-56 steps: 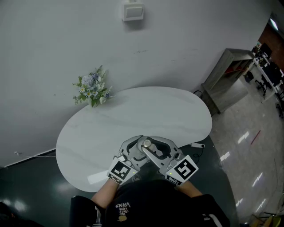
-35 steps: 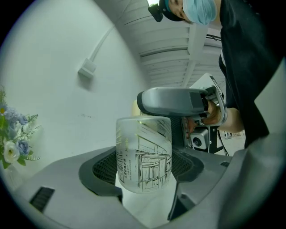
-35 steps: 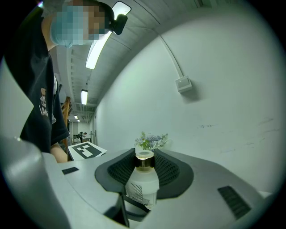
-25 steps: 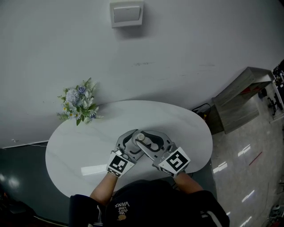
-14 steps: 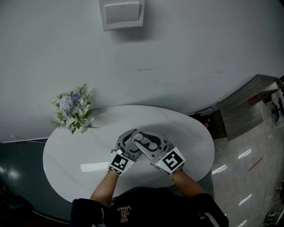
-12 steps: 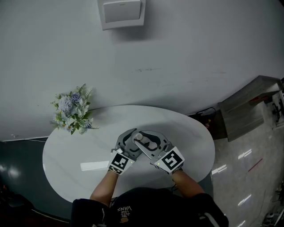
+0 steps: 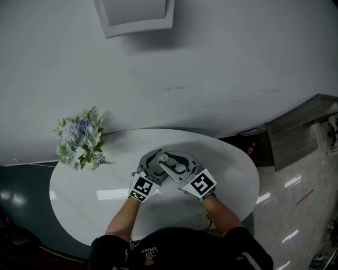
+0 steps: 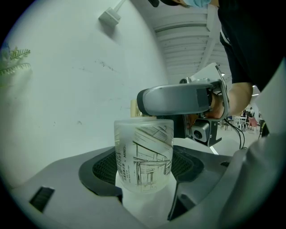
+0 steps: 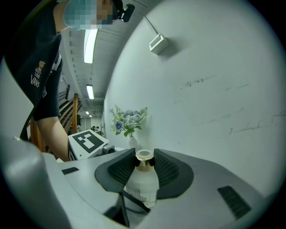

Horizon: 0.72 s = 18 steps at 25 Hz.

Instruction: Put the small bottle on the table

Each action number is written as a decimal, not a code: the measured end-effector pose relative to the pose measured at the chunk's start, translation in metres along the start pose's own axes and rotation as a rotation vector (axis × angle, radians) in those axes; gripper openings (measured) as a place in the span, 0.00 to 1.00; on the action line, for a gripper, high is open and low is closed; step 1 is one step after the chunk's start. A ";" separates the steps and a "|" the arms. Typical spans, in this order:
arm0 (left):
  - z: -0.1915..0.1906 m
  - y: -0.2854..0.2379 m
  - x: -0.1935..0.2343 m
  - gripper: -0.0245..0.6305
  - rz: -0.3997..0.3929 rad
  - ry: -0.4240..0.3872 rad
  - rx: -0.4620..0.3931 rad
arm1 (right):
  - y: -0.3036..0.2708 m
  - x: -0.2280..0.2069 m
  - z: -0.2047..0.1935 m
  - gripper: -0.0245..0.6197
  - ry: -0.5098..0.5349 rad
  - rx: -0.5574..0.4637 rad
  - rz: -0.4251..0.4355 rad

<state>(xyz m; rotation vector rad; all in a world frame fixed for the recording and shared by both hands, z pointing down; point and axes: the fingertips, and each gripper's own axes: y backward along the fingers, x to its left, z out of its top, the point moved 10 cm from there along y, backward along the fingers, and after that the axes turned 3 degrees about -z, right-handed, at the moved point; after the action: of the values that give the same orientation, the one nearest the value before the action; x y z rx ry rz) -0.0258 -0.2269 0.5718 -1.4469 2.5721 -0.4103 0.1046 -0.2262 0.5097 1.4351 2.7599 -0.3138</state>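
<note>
A small frosted bottle (image 7: 165,157) with a black line drawing on its body (image 8: 144,156) is held upright above the white oval table (image 7: 79,195). My left gripper (image 7: 156,162) is shut on its body, with a meshed pad on each side (image 8: 144,172). My right gripper (image 7: 172,163) comes in from the other side and is shut on the bottle's gold neck (image 9: 144,163) just under its white top. The bottle's printed body (image 9: 142,188) hangs below the right pads. The two grippers meet tip to tip over the table's middle. Whether the bottle's base touches the tabletop is hidden.
A vase of blue and white flowers (image 7: 79,140) stands at the table's far left edge, also seen in the right gripper view as the flowers (image 9: 129,121). A white box (image 7: 134,16) is fixed on the wall behind. A grey cabinet (image 7: 306,126) stands on the floor to the right.
Both grippers, still closed on the bottle, have moved from the table's near edge toward its middle. The head camera has tilted, so the wall box and flowers sit differently in view.
</note>
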 end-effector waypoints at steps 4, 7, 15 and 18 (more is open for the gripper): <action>-0.006 -0.015 0.016 0.57 -0.005 -0.019 0.021 | -0.010 -0.020 -0.010 0.27 0.010 0.004 0.006; -0.010 -0.026 0.027 0.57 -0.007 -0.023 0.031 | -0.018 -0.032 -0.013 0.27 0.022 0.014 0.004; -0.018 -0.050 0.048 0.57 0.009 -0.020 0.076 | -0.034 -0.054 -0.020 0.27 0.063 0.036 -0.004; -0.020 -0.056 0.053 0.57 0.005 0.000 0.087 | -0.039 -0.060 -0.023 0.27 0.073 0.040 -0.005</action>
<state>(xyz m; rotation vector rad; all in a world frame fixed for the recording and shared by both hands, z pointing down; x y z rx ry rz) -0.0131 -0.2969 0.6077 -1.4102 2.5241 -0.5154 0.1097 -0.2922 0.5449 1.4782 2.8301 -0.3247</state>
